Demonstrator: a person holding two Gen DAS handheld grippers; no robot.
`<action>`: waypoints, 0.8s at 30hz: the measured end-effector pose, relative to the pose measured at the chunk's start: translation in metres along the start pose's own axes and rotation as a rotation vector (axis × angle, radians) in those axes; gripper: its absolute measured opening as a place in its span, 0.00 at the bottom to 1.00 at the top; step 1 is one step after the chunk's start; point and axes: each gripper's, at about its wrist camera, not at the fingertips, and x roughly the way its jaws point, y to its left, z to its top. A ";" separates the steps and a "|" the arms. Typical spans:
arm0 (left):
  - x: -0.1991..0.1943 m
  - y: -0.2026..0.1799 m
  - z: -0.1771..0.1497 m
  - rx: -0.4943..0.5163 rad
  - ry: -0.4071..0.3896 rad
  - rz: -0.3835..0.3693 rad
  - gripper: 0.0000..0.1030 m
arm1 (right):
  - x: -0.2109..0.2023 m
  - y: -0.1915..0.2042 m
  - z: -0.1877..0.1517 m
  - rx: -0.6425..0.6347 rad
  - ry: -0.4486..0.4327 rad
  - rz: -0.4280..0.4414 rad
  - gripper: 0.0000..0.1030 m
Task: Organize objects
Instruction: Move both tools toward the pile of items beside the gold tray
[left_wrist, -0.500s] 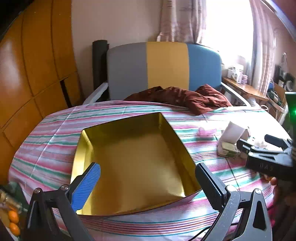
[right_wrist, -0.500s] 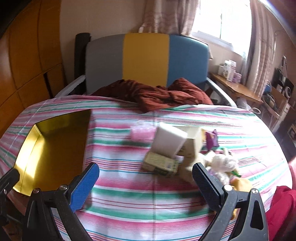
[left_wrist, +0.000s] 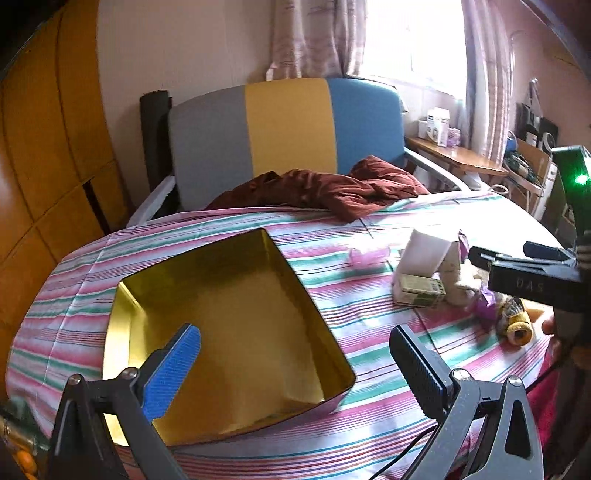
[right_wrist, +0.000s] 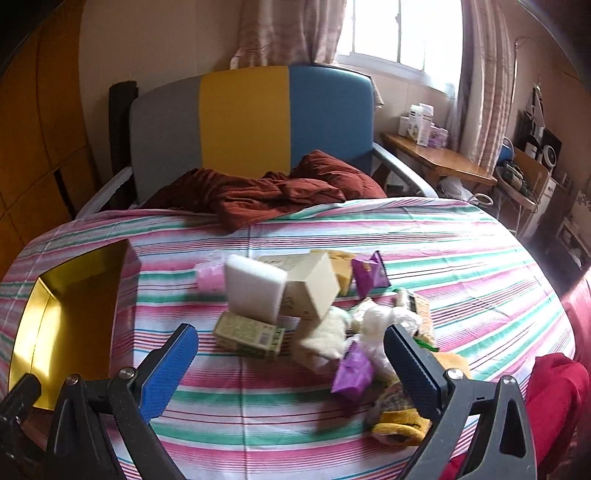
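Right gripper (right_wrist: 291, 365) stands with jaws fully spread and nothing between them, tilted down toward the pile of clutter on the striped tablecloth (right_wrist: 461, 258). Nearest ahead lies the green carton (right_wrist: 249, 335), flat, its long axis running across the jaw line, slightly left of centre; the white foam block (right_wrist: 255, 291) leans on it from behind, tilted. Left gripper (left_wrist: 295, 369) is likewise spread and empty, hovering over the near edge of the gold tray (left_wrist: 122, 317) (empty, toward the left edge of the table). Judgement: the right hand is the nearer to the carton; the tray lies to the pile's left.
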 end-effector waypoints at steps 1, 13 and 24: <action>0.002 -0.003 0.001 0.006 0.003 -0.005 1.00 | 0.001 -0.004 0.001 0.008 0.000 -0.003 0.99; 0.018 -0.044 0.014 0.079 0.004 -0.068 1.00 | 0.014 -0.070 0.020 0.100 -0.043 -0.026 0.99; 0.067 -0.079 0.030 0.088 0.116 -0.207 0.91 | 0.048 -0.135 0.010 0.353 -0.011 0.105 0.99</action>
